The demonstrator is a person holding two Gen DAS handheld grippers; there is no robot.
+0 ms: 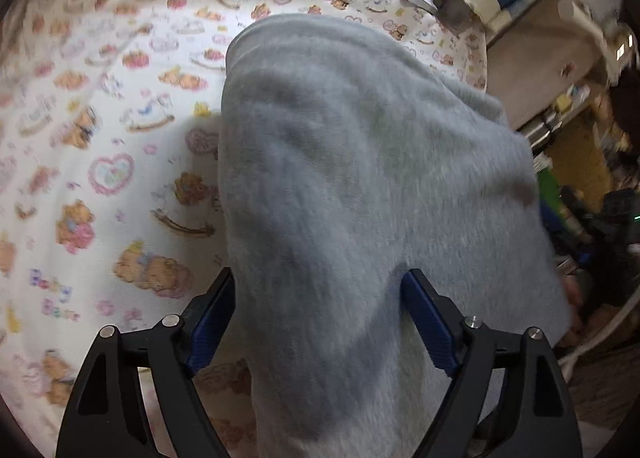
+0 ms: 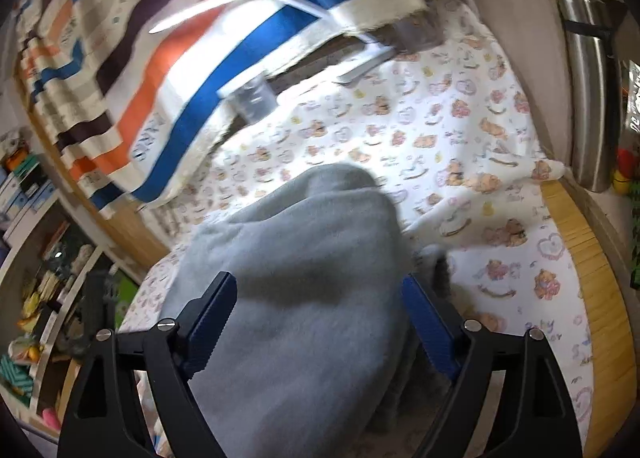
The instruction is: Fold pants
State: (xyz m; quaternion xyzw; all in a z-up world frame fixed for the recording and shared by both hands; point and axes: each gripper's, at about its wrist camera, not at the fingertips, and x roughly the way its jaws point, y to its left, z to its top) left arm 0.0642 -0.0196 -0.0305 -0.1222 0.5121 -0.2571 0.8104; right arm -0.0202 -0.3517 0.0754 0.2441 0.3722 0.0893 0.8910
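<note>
Right now your left gripper (image 1: 318, 322) and right gripper (image 2: 318, 322) both stand spread wide with nothing clamped, grey pants (image 1: 360, 186) lying loosely between each pair of blue pads (image 2: 430, 332), bunched on the teddy-print sheet (image 1: 100, 130) near its edge below the striped blanket (image 2: 160, 78).

Grey pants (image 1: 360, 186) lie on the teddy-print sheet (image 1: 100, 118) between wide-spread jaws.

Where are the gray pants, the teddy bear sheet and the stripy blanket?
Pants (image 1: 360, 186): left wrist view, middle of the gray fabric.
Sheet (image 1: 100, 118): left wrist view, bare printed part left of the pants.
Blanket (image 2: 192, 70): right wrist view, on its orange stripe.
</note>
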